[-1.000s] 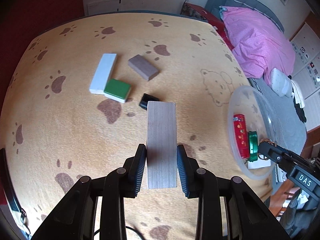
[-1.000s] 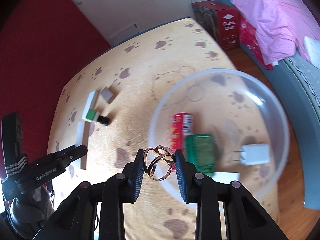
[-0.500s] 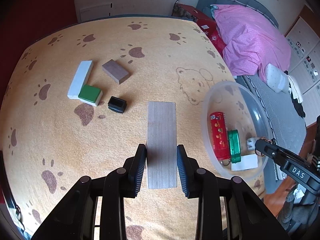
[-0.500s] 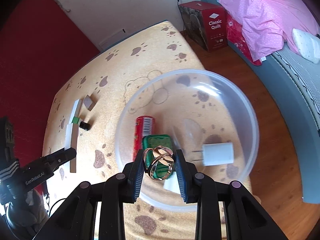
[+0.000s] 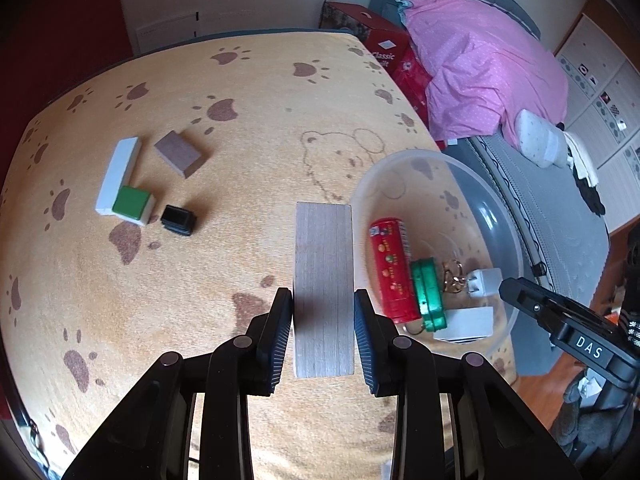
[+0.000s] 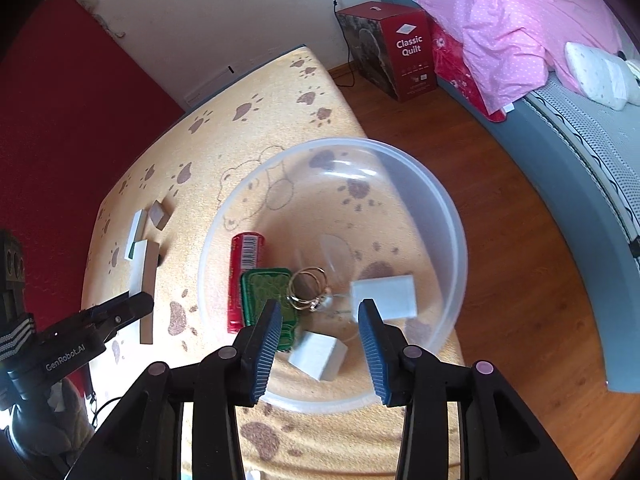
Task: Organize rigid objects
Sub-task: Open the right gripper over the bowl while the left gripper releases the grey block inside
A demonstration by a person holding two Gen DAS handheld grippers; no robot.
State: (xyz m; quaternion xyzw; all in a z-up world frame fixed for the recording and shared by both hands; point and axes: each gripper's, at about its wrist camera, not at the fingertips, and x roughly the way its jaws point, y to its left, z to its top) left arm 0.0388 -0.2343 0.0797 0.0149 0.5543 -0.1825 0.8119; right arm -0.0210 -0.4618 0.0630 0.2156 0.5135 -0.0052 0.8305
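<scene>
My left gripper (image 5: 323, 312) is shut on a long pale wooden block (image 5: 324, 280), held just left of a clear plastic bowl (image 5: 508, 224). My right gripper (image 6: 320, 312) hovers over that bowl (image 6: 452, 208) with its jaws opening and nothing between them. A gold wire ring (image 6: 308, 288) lies loose in the bowl beside a green tin (image 6: 266, 292), a red tube (image 6: 244, 276) and a white charger (image 6: 384, 296). A white block (image 5: 118, 174), a green block (image 5: 132, 205), a brown block (image 5: 178, 153) and a small black piece (image 5: 179, 220) lie on the mat at the left.
The yellow paw-print mat (image 5: 240, 128) ends just right of the bowl, with wooden floor (image 6: 500, 200) beyond. A red quilt box (image 6: 394, 46) and a bed with pink bedding (image 6: 512, 12) stand at the far right. A white box (image 6: 318, 354) lies in the bowl's near side.
My right gripper moved over the bowl, opened and let the gold ring drop into it. My left gripper carried the wooden block right, toward the bowl.
</scene>
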